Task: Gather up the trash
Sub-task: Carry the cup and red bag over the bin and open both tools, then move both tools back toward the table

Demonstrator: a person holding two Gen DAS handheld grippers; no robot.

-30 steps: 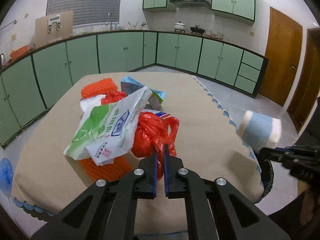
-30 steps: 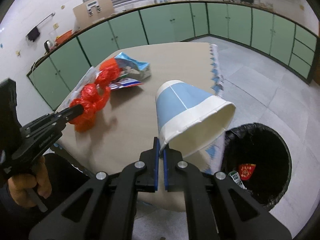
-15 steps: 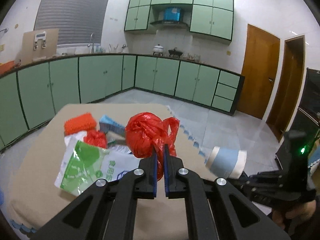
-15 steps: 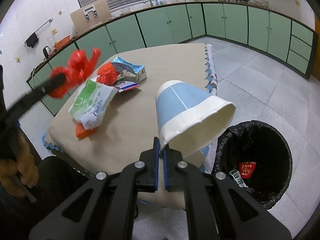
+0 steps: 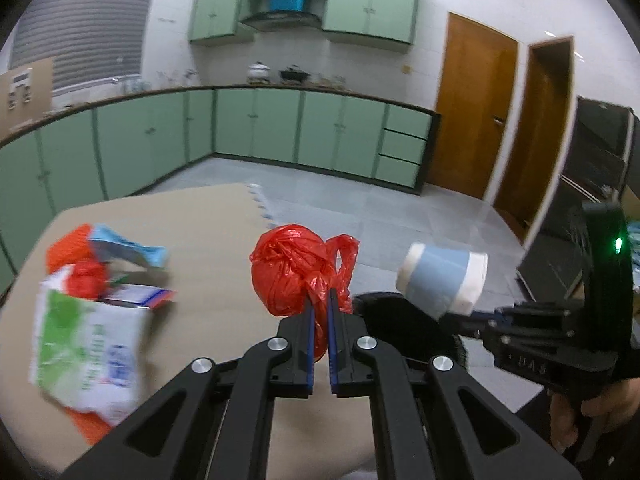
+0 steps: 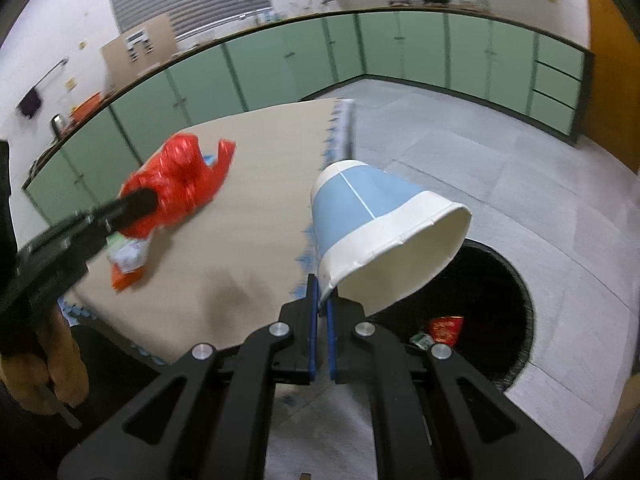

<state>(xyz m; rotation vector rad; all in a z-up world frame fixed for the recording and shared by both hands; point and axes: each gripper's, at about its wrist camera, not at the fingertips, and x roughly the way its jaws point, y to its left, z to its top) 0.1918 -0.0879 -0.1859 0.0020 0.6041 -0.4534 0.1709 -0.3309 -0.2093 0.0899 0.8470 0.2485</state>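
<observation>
Left tongs point(image 5: 319, 304) pinching knotted red plastic bag point(image 5: 289, 270), centre frame; right tongs point(image 6: 321, 304) pinching rim of blue-and-white paper cup point(image 6: 376, 236), black bin point(image 6: 496, 320) at lower right.

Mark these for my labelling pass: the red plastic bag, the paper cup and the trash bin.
red plastic bag point(image 5: 286, 276): left wrist view, on its knotted bulge.
paper cup point(image 6: 352, 204): right wrist view, on its blue side wall.
trash bin point(image 6: 516, 292): right wrist view, on its black liner.

Even indoor light, fisheye warp w/ dark corners, motion blur.
</observation>
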